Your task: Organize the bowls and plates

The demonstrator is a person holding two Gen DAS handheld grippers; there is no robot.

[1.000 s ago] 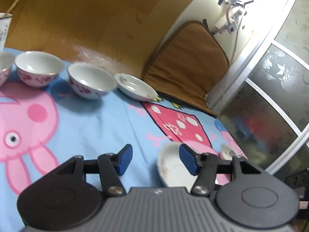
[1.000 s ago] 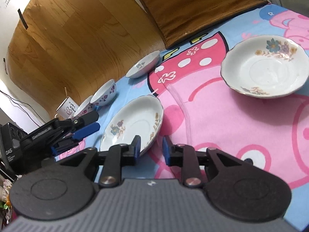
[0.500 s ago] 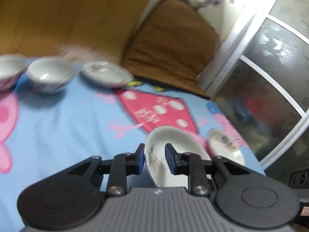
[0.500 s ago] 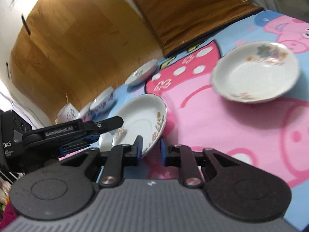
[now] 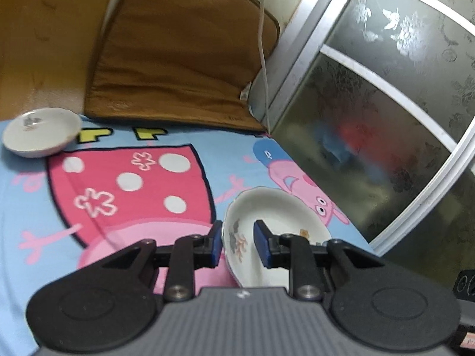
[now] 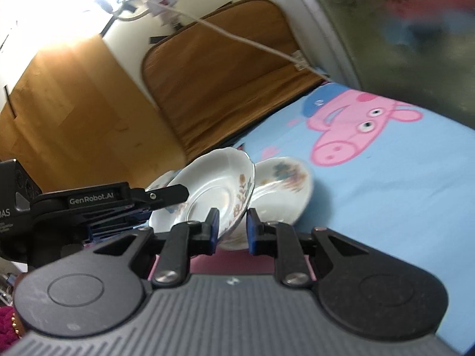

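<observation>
A white plate with flower prints (image 5: pixel 282 222) is gripped at its near left rim by my left gripper (image 5: pixel 237 231), blue pads on either side of the rim. In the right wrist view the same plate (image 6: pixel 213 190) hangs tilted above the cloth. My right gripper (image 6: pixel 233 222) is shut on its near rim, and my left gripper (image 6: pixel 160 204) reaches onto it from the left. Just behind it a second flowered plate (image 6: pixel 285 178) rests on the cloth, partly covered by the held one.
A small white dish (image 5: pixel 41 132) lies at the far left of the blue and pink cartoon cloth (image 5: pixel 207 154). A brown cushion (image 5: pixel 178 59) leans against the wall behind, with a white cable (image 5: pixel 262 44) across it. A frosted glass door (image 5: pixel 386 103) stands close on the right.
My left gripper's jaws went from wide apart to shut on the plate's rim. Both grippers swung right with the plate, which rose off the cloth toward the second plate. The bowls left the view.
</observation>
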